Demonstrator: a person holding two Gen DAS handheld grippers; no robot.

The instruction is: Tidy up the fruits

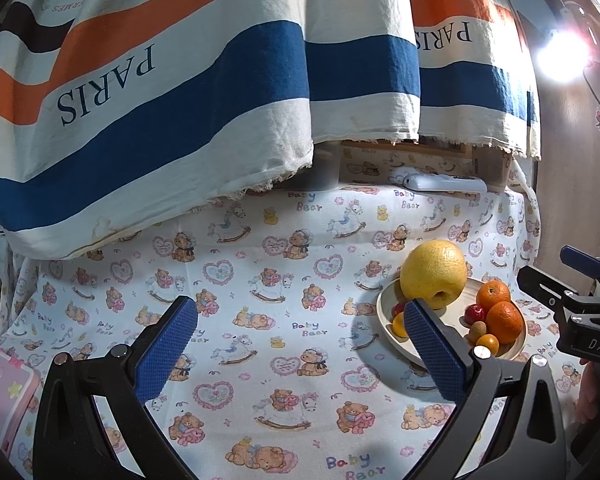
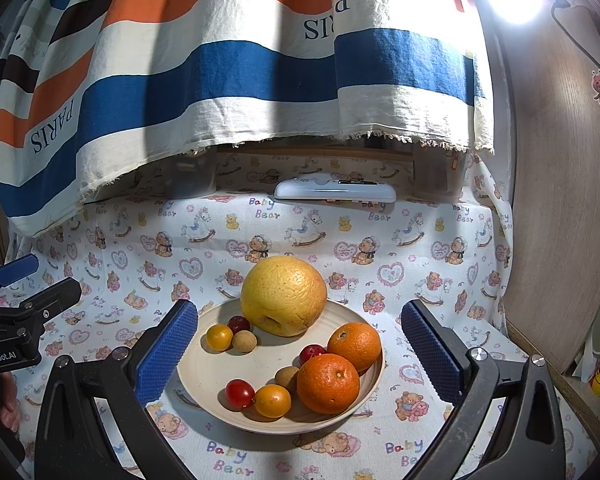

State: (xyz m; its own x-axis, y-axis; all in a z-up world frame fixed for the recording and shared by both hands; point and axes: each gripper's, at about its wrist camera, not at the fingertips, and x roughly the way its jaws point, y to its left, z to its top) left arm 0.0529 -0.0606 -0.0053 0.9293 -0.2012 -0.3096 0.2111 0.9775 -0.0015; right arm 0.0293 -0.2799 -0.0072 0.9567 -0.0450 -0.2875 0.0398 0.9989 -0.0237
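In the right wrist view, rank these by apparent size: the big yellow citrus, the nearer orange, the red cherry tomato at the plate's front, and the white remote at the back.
Largest to smallest, as they appear:
1. white remote, longest but thin
2. yellow citrus
3. nearer orange
4. red cherry tomato
Ranks 1 and 2 are unsure: the citrus looks bulkier, and the remote lies farther away.

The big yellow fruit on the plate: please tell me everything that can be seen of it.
The big yellow fruit is by far the largest fruit there, round, with a dull, pitted, citrus-like peel, pale yellow and slightly browner on top. A deep dimple, likely its stem or blossom end, faces the camera low on its front. It rests at the back of the cream plate, looks whole and unpeeled, and stands behind a small dark red fruit; whether they touch is unclear. Neither gripper holds it.
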